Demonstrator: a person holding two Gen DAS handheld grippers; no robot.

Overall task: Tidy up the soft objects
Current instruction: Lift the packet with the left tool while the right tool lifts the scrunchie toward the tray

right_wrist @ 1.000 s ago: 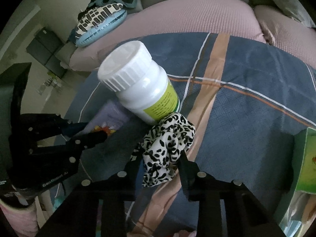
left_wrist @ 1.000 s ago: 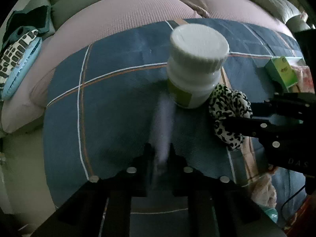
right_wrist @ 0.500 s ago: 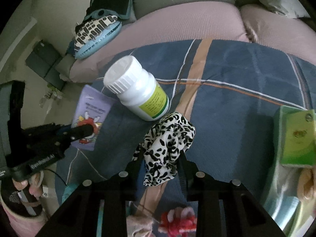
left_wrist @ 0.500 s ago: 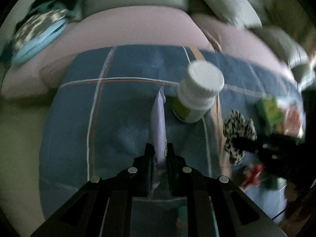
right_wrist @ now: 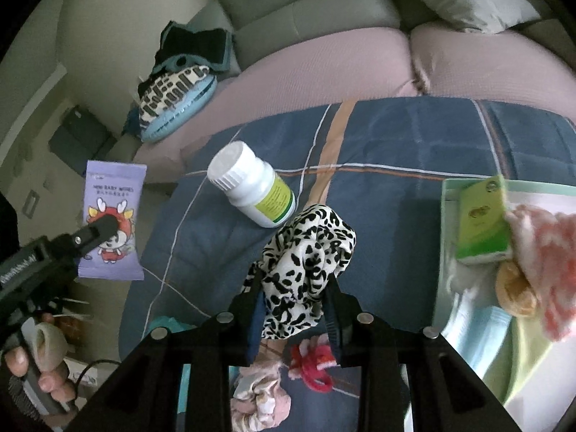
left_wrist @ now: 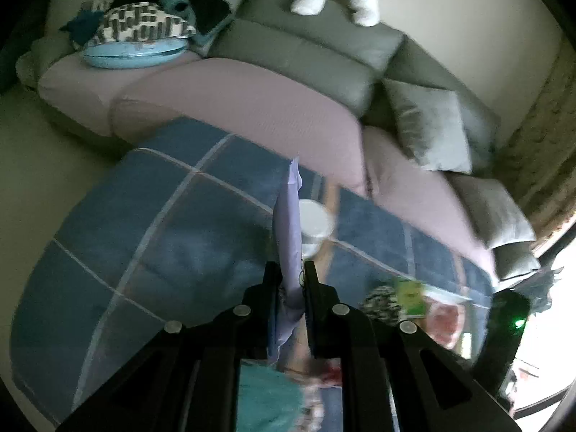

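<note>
Scrunchie [right_wrist: 306,270], leopard print, now lifted off the blue plaid blanket [right_wrist: 396,144], pinched tight in the right claw [right_wrist: 293,288]. Wipes pack [left_wrist: 289,237] up too, left claw [left_wrist: 291,273] clamped on its edge. Looks like both soft bits heading for sorting. Farther back, white bottle [right_wrist: 252,187] left lying on the blanket.

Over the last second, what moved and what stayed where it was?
Both grippers lifted up and back from the blue blanket. The left gripper carried the purple wipes pack clear of it; the right gripper raised the leopard-print scrunchie. Nothing was taken hold of or let go. The white bottle stayed lying on the blanket.
</note>
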